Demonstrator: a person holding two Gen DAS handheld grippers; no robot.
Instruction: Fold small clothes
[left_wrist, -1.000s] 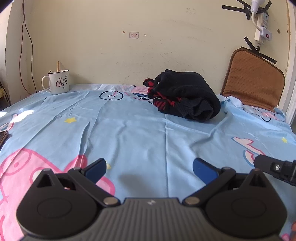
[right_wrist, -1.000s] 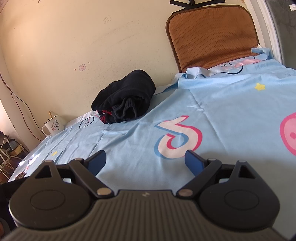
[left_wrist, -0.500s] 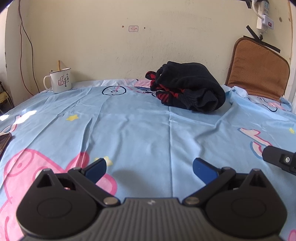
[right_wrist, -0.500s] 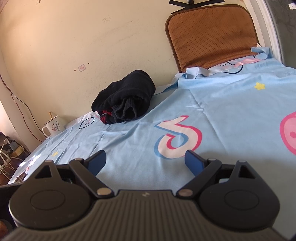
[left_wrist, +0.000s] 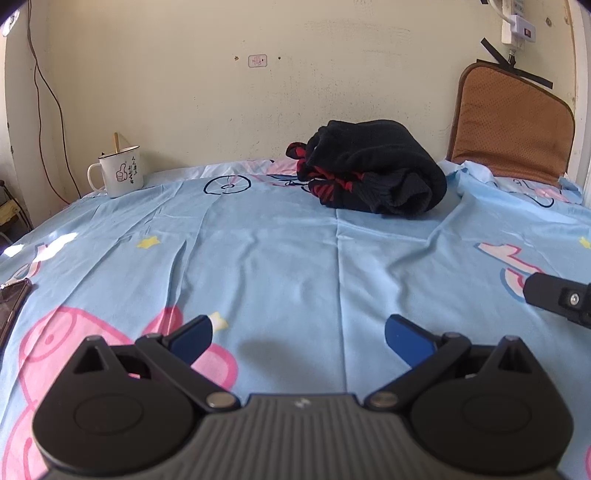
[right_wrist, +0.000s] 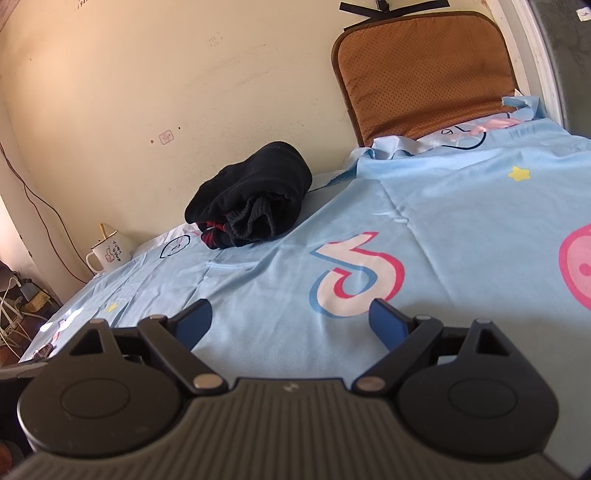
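A bundled black garment with red stripes (left_wrist: 373, 171) lies on the light blue cartoon sheet (left_wrist: 280, 258) near the far wall; it also shows in the right wrist view (right_wrist: 255, 201). My left gripper (left_wrist: 298, 338) is open and empty, low over the sheet, well short of the garment. My right gripper (right_wrist: 291, 320) is open and empty, over the sheet to the right of the garment. A black part of the right gripper (left_wrist: 557, 297) shows at the right edge of the left wrist view.
A white enamel mug (left_wrist: 120, 175) with a stick in it stands at the back left, also in the right wrist view (right_wrist: 109, 254). A brown cushion (left_wrist: 511, 122) leans on the wall at the back right. A dark flat object (left_wrist: 11, 306) lies at the sheet's left edge.
My left gripper has moved a little forward and tilted, so the garment and mug sit lower and nearer in its view. The right gripper has barely moved. Both stay open.
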